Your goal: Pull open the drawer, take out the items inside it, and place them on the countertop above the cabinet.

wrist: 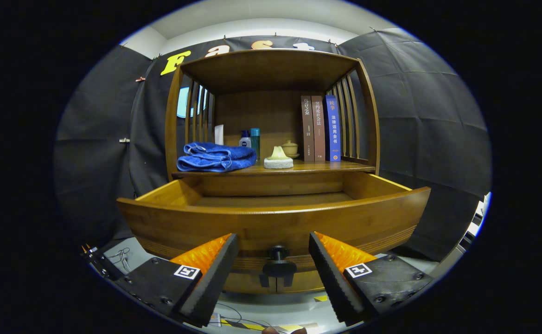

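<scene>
Gripper (273,273): screwed mounts, square markers

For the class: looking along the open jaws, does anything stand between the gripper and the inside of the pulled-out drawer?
Yes. The drawer front wall, with its knob between the jaws, rises ahead of the gripper. The jaws are open, holding nothing. They must go over that wall; no items are visible inside.

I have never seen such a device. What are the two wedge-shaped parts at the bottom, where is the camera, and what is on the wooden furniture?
The camera rides on a hand-held gripper that a person carries; it looks forward along its two fingers, the wedges you see. They are open and hold nothing, with the knob of the drawer between them. The drawer is pulled out; the part of its inside that shows looks empty. On the countertop above lie a folded blue towel, two small bottles, a pale sponge-like thing, a small lidded pot and three upright books.
</scene>
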The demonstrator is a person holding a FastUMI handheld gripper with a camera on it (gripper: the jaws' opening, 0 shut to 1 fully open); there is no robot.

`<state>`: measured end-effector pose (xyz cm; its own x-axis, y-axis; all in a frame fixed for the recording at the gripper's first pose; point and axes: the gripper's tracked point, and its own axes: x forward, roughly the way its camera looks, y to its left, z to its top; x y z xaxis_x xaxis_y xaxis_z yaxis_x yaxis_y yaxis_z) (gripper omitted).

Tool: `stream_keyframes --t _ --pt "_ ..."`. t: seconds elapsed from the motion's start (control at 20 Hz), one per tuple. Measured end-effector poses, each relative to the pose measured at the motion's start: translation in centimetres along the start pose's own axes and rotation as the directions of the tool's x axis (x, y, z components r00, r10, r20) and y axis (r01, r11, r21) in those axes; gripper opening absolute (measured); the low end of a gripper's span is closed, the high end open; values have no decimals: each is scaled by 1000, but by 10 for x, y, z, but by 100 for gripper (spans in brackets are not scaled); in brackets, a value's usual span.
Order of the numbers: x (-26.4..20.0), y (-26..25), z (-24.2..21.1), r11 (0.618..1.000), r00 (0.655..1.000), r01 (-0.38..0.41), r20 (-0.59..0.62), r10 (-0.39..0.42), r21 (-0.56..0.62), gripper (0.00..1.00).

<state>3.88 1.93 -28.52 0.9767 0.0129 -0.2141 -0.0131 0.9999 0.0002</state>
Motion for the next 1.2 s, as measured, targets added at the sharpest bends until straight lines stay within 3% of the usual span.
stream_keyframes --t 0.6,1.2 --pt "17 0 -2 1000 1000 -11 5 10 24 98" --pt "100 3 17 1000 1000 -5 -4 5 2 98"
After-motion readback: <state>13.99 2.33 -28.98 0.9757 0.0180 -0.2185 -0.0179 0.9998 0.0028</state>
